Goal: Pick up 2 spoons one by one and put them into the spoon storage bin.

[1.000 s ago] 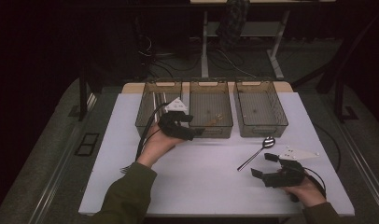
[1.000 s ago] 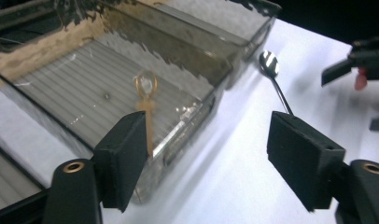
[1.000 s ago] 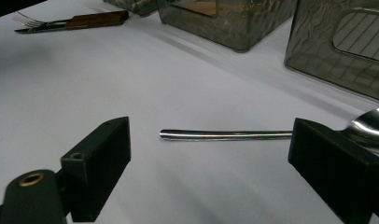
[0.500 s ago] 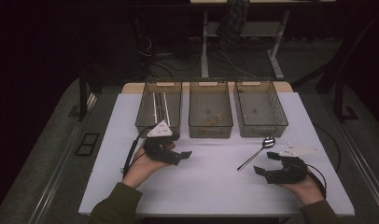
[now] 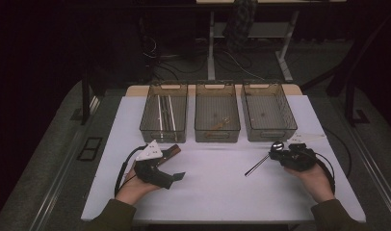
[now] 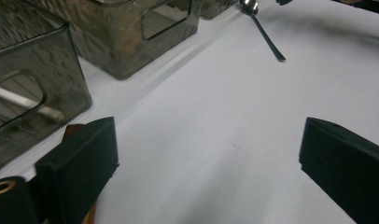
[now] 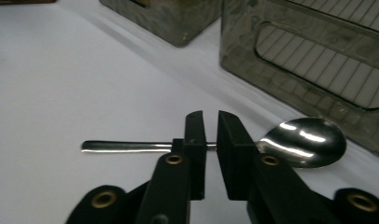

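Note:
A metal spoon lies on the white table in front of the right-hand bin. My right gripper has just closed and is shut on its handle next to the bowl. The right gripper view shows the spoon crosswise between the nearly touching jaws of the right gripper. My left gripper rests low over the table at the near left; its jaws have just been opening. In its own view the left gripper stands wide open with bare table between the jaws. A brown strip shows behind one jaw; I cannot tell what it is.
Three smoky clear bins stand in a row at the back of the table. The left bin holds long thin utensils, the middle bin a small brown item. The right bin stands just beyond the spoon. Cables trail from both grippers.
The left hand came back from over the bins and sank to the table, jaws spreading. The right gripper moved forward to the spoon and closed on its handle.

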The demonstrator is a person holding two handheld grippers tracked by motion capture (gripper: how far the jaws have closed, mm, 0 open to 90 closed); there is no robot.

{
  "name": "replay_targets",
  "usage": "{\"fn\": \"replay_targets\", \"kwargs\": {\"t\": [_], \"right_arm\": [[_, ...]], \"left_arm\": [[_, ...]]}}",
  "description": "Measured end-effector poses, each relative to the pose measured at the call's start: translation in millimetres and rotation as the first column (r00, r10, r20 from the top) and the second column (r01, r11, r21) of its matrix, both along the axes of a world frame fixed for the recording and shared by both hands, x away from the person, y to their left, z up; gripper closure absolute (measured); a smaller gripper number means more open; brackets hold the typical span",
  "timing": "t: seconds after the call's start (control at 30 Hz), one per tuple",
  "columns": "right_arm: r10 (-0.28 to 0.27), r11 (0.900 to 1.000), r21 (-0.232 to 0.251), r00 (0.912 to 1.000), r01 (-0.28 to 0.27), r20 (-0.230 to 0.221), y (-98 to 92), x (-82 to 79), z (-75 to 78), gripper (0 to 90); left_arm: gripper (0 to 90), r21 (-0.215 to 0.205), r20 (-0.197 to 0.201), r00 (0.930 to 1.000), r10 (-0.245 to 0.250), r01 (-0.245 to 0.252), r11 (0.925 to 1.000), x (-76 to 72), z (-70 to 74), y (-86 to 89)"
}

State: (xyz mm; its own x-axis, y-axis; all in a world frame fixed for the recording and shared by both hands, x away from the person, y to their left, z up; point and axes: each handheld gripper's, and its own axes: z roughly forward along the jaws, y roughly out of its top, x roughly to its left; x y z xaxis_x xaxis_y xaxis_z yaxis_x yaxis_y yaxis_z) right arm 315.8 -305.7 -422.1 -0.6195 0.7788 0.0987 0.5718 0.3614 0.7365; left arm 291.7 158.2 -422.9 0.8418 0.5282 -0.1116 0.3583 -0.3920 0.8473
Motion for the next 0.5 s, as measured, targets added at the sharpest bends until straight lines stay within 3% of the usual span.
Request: {"fn": "replay_targets", "kwargs": {"t": [0.07,0.3,0.5], "right_arm": [[-0.001,1.000,-0.012,1.0000,0.001,-0.008,-0.7,7.6,-1.8,89.4],[-0.010,0.995,-0.095,0.9990,0.005,-0.044,3.1,35.2,-12.2,89.6],[-0.014,0.989,-0.147,0.9977,0.004,-0.067,6.8,43.1,-22.0,89.6]], "left_arm": [[0.0,0.004,-0.002,0.9999,0.013,-0.013,0.9999,-2.9,-2.4,2.7],[0.0,0.022,-0.001,0.9996,0.027,-0.027,0.9994,-9.4,-6.9,8.1],[0.0,0.021,-0.008,0.9997,0.022,-0.022,0.9995,-8.2,-8.1,8.1]]}}
